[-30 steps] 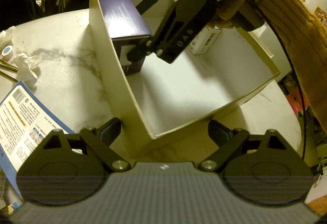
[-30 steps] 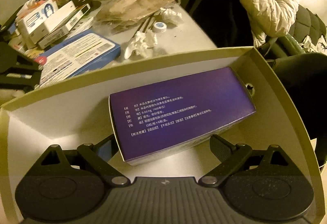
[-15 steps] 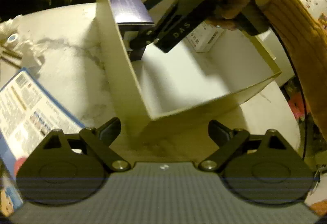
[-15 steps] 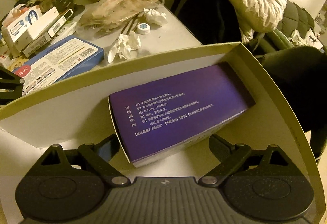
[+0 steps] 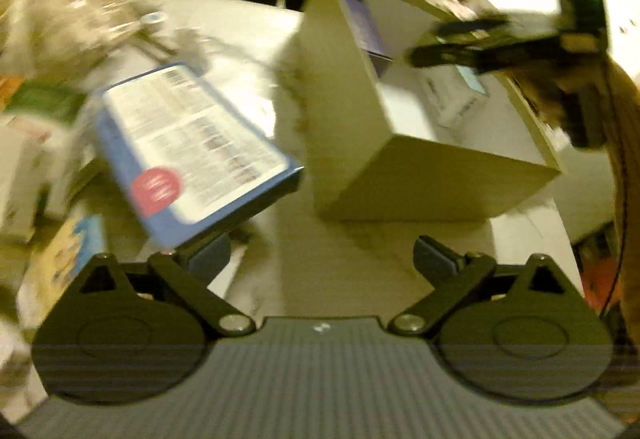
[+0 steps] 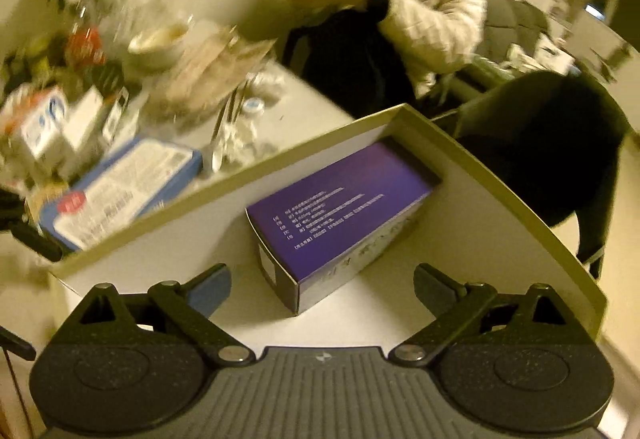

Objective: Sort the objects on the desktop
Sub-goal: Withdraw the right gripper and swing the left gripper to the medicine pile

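A purple box [image 6: 344,211] lies inside the cream cardboard box [image 6: 500,175], in its far corner. My right gripper [image 6: 322,285] is open and empty, just behind and above it. In the blurred left wrist view the cardboard box [image 5: 400,179] stands right of centre, with the purple box [image 5: 368,27] and a small white box [image 5: 456,95] inside. My left gripper [image 5: 322,259] is open and empty over the table, short of the box corner. A flat blue-and-white box [image 5: 188,143] lies beside its left finger. The right gripper also shows in the left wrist view [image 5: 472,47], above the cardboard box.
The blue-and-white box [image 6: 120,187] lies left of the cardboard box. Behind it are small white boxes [image 6: 44,127], crumpled tissues [image 6: 236,139], a bowl [image 6: 160,43] and a bottle. A seated person [image 6: 420,19] and a dark chair [image 6: 552,143] are at the table's far side.
My right gripper has pulled back and up from the purple box, which rests in the corner. My left gripper has swung left and back, so the blue-and-white box is near it.
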{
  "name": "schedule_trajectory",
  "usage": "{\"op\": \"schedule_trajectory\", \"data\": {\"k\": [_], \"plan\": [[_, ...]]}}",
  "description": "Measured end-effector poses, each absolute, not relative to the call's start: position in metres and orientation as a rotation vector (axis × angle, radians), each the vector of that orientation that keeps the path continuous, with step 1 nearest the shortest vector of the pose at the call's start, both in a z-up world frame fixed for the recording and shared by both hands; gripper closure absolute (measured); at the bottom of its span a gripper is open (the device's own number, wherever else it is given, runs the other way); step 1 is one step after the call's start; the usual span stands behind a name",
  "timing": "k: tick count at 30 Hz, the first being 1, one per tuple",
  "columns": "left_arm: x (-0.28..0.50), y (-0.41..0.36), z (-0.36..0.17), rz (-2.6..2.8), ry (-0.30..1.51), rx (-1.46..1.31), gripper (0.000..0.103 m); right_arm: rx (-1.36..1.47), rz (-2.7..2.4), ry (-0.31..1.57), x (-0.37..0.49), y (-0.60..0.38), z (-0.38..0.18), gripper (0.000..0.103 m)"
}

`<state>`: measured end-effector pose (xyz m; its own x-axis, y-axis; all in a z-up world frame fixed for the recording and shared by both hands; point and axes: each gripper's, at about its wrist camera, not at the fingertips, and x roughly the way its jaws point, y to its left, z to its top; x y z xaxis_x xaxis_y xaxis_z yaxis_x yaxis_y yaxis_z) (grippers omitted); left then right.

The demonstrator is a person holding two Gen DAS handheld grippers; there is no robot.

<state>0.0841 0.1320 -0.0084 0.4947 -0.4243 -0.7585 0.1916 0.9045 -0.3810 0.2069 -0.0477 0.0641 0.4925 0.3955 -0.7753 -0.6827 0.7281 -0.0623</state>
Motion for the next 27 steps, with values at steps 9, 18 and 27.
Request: {"op": "schedule_trajectory", "data": {"k": [9, 18, 27], "plan": [[0.058, 0.175, -0.007, -0.168, 0.988, -0.361, 0.000, -0.220, 0.576, 0.810, 0.166, -0.075, 0.084, 0.002], [0.029, 0.231, 0.005, 0.016, 0.916, -0.433, 0.000, -0.133, 0.542, 0.748, 0.109, -0.090, 0.091, 0.001], [0.032, 0.273, 0.007, 0.187, 0.872, -0.558, 0.000, -0.153, 0.539, 0.670, 0.060, -0.091, 0.094, 0.001]]}}
